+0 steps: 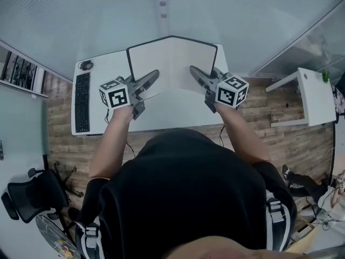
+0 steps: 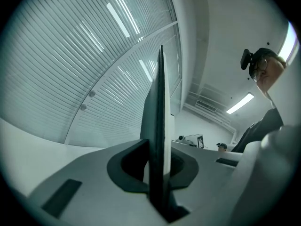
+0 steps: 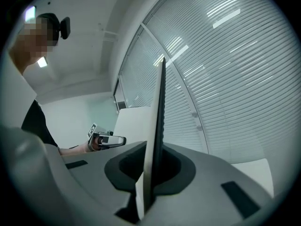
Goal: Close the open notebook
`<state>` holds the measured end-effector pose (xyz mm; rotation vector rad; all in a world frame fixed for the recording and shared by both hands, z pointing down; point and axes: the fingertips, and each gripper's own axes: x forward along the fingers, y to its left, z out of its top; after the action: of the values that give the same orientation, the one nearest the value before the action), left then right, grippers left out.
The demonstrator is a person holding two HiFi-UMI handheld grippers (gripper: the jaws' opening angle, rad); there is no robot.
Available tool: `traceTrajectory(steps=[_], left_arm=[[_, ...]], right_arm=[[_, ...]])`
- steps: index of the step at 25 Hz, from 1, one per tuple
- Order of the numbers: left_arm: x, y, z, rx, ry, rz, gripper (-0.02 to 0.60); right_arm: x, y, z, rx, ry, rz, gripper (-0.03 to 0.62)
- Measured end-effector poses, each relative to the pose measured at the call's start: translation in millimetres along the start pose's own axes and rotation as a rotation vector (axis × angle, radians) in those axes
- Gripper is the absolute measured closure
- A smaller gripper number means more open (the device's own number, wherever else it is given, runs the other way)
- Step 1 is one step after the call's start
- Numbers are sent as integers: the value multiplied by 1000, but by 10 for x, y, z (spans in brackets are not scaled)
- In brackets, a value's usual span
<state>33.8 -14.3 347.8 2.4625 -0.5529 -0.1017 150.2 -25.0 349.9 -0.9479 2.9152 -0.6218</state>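
Observation:
An open notebook (image 1: 172, 63) with a black cover and white pages is over the white desk (image 1: 178, 117), held at both sides. My left gripper (image 1: 156, 75) is shut on its left half. My right gripper (image 1: 192, 70) is shut on its right half. In the left gripper view the left cover and pages (image 2: 160, 121) stand edge-on, pinched between the jaws of the left gripper (image 2: 160, 175), and the right gripper's marker cube (image 2: 196, 140) shows beyond. The right gripper view has the right cover (image 3: 160, 121) edge-on in the right gripper (image 3: 153, 175), with the left gripper (image 3: 107, 141) behind it.
A black keyboard (image 1: 82, 101) and a small dark round object (image 1: 86, 65) lie at the desk's left end. Another white table (image 1: 312, 96) stands to the right. A black office chair (image 1: 32, 196) is on the wooden floor at the lower left. Glass walls with blinds stand behind the desk.

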Motion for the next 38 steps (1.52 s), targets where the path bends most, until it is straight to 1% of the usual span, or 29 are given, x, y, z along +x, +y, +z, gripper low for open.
traceTrajectory(steps=[5, 10, 15, 21, 27, 33, 38], left_arm=[[177, -2, 68, -21, -14, -14, 533], [367, 92, -10, -45, -1, -15, 533], [437, 125, 38, -58, 4, -18, 532], [514, 198, 76, -59, -7, -2, 532], [463, 286, 96, -76, -20, 10, 532], [420, 476, 98, -99, -17, 7, 532], [418, 649, 144, -85, 5, 1, 532]], right_arm=[[-77, -145, 122, -5, -6, 5, 534], [-138, -372, 51, 13, 1, 5, 534], [-133, -445, 99, 18, 5, 14, 534], [-82, -563, 133, 14, 9, 35, 533], [32, -576, 123, 15, 27, 45, 533], [196, -626, 67, 23, 42, 29, 533], [324, -698, 39, 40, 47, 10, 533]])
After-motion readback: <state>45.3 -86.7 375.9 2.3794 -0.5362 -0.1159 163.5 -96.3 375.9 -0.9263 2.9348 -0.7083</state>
